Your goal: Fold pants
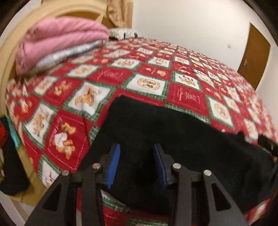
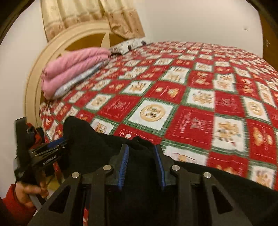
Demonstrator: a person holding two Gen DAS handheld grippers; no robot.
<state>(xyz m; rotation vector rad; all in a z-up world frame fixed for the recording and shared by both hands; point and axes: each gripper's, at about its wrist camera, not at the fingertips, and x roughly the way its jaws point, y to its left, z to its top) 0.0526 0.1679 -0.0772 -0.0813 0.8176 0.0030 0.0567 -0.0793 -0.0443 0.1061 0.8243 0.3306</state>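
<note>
The black pants (image 1: 173, 130) lie spread along the near edge of a bed covered by a red, white and green quilt (image 1: 147, 69). My left gripper (image 1: 137, 146) hovers over the cloth, its blue pads (image 1: 113, 165) well apart and pressing nothing. In the right wrist view the pants (image 2: 83, 139) hump up near the left gripper (image 2: 57, 144), which a hand in a red sleeve (image 2: 27, 191) holds. My right gripper (image 2: 141, 146) stands open astride a small ridge of the black cloth; the pads (image 2: 123, 166) do not visibly pinch it.
Folded pink and grey bedding (image 1: 60, 38) is stacked at the head of the quilt (image 2: 191, 113), against a cream round headboard (image 2: 34, 78). A beige curtain (image 2: 104, 13) hangs behind it. A brown door (image 1: 252, 52) stands at the far right. Clutter sits on the floor at left (image 1: 10, 156).
</note>
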